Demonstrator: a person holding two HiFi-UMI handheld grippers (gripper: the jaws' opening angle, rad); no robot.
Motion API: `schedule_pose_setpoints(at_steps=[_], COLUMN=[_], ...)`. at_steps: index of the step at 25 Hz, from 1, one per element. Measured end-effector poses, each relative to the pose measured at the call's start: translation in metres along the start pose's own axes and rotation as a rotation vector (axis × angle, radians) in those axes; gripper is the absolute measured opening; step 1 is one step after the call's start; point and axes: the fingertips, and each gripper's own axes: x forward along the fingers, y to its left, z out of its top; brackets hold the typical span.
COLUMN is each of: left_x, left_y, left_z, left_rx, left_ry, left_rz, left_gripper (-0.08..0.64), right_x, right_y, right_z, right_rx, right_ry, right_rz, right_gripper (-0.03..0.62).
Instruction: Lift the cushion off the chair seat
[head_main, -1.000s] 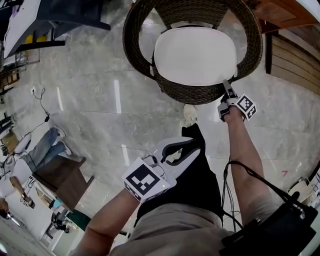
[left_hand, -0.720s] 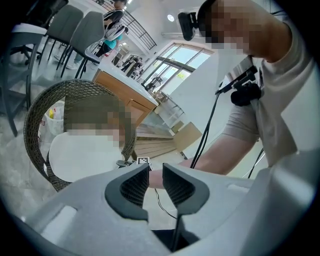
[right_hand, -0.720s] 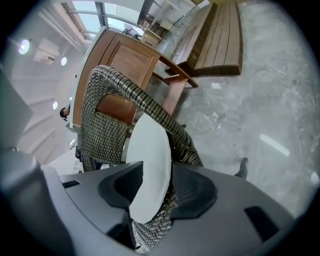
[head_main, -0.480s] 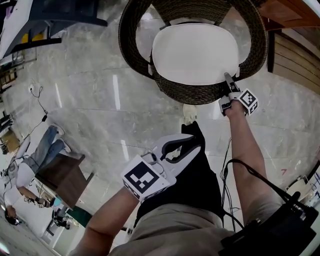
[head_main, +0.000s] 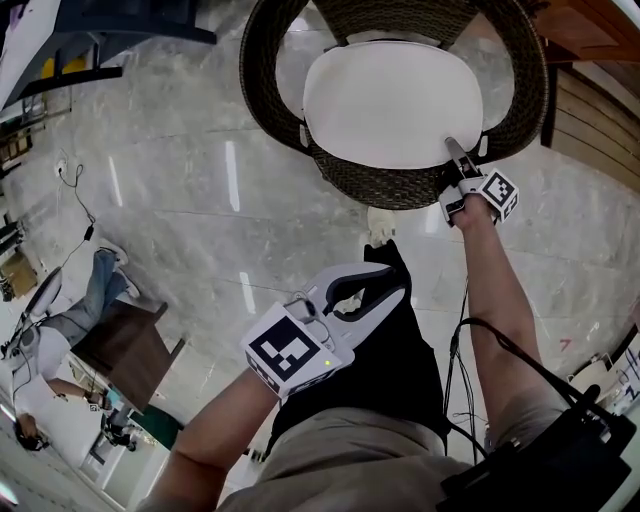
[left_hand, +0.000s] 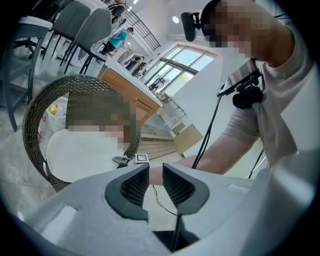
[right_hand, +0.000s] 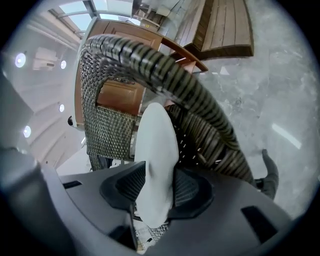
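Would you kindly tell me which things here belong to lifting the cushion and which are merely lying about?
Job: cushion, its edge pinched by the right gripper, whose jaws have just been closing; wicker chair beneath it; left gripper, empty.
Lying about: brown side table; wooden counter; slatted wooden bench.

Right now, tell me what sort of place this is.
Probably an indoor lounge or lobby-like common area: a polished stone floor, a wicker chair with a white cushion, and a wooden counter near tall windows.
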Motion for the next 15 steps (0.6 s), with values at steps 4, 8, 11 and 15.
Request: schedule_pose_setpoints(at_steps=[4,8,11,15], left_x=[0.0,-0.005,-0.013,-0.024], left_y=[0.006,0.009,0.009,0.006], left_z=[0.001,0.004,0.006,0.006], left_rx=[-0.011,-0.013,-0.005,0.002], left_ry=[-0.004,-0.022,-0.032,-0.043], left_rz=[-0.004,0.004,0.01,0.019], left_gripper=[0.066,0.066,0.067,0.066], right_x=[0.031,0.045,0.039,0.031], right_y=[0.014,0.018,0.023,0.035], right_z=[-0.017,-0.021,-0.024,-0.026], right_rx=[-0.035,-0.036,-0.027,-0.031], right_ry=[0.076,0.074,0.071,0.051], right_rz=[0.01,-0.029,-0.016,0.0], right_gripper=[0.148,0.109,0.084,0.066])
